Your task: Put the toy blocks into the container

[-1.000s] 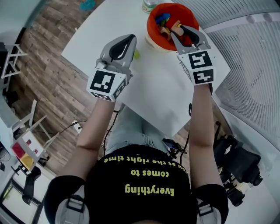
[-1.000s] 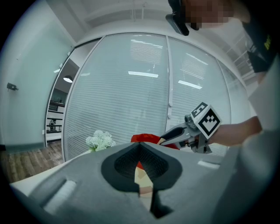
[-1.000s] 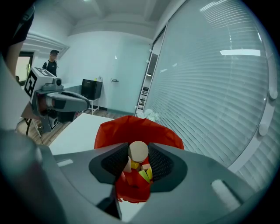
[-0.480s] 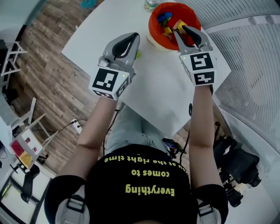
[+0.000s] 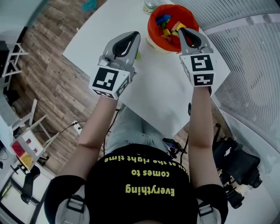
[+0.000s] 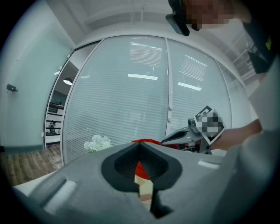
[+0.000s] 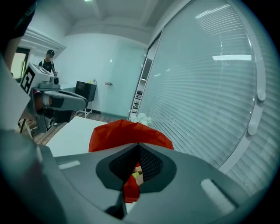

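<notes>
An orange container (image 5: 154, 26) stands at the far end of the white table (image 5: 166, 87) and holds several coloured toy blocks (image 5: 165, 19). My right gripper (image 5: 183, 31) hangs over the container's near rim, pointing slightly down. Its jaws have just been closing and are now shut with nothing between them. In the right gripper view the container (image 7: 118, 133) fills the space just past the jaw tips (image 7: 139, 144). My left gripper (image 5: 131, 37) is level and shut, to the left of the container. A yellow-green block (image 5: 137, 55) lies on the table, partly hidden beside it.
A clear jar (image 5: 149, 5) stands behind the container, and white flowers (image 6: 97, 143) are beyond it. The table's near edge runs close to the person's legs. A glass partition with blinds (image 5: 253, 52) is at the right, wooden floor (image 5: 48, 65) at the left.
The right gripper's jaws, open over the container a second ago, have closed empty. The left gripper has stayed almost still.
</notes>
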Demonstrator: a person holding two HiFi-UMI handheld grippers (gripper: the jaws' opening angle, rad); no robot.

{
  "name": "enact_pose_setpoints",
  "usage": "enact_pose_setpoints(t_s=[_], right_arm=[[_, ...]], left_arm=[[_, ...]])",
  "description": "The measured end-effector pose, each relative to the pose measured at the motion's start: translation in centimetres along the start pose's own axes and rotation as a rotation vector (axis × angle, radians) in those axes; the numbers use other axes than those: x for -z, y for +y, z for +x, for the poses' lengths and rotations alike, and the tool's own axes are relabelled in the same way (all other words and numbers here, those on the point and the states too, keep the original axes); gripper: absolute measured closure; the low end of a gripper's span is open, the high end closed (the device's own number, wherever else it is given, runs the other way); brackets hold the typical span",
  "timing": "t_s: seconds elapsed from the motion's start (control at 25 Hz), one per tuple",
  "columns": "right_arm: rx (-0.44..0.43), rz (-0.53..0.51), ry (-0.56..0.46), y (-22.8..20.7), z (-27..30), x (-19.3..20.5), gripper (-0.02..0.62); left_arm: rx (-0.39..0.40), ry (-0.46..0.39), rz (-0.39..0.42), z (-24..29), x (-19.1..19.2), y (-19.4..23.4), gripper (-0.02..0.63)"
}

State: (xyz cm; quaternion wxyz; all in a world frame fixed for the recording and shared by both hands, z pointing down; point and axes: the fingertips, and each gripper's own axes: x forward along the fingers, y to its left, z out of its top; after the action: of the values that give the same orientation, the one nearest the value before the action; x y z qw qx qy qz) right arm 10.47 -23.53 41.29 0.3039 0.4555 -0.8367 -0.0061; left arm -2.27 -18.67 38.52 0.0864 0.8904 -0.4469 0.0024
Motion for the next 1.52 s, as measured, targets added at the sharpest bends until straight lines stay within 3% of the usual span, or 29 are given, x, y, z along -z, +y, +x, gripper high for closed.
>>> enact_pose_setpoints(t_s=[1.12,1.52], right_arm=[[0.081,0.149,-0.276,-0.2,-9.9,-7.4,0.588],[0.092,0.147,-0.329,0.9,-13.0,-8.9,0.588]], left_arm=[[-0.002,-0.094,0.112,-3.8,-7.4,-1.3,0.606],[0.001,-0.113,0.13,-5.5,-8.5,-2.1,0.606]])
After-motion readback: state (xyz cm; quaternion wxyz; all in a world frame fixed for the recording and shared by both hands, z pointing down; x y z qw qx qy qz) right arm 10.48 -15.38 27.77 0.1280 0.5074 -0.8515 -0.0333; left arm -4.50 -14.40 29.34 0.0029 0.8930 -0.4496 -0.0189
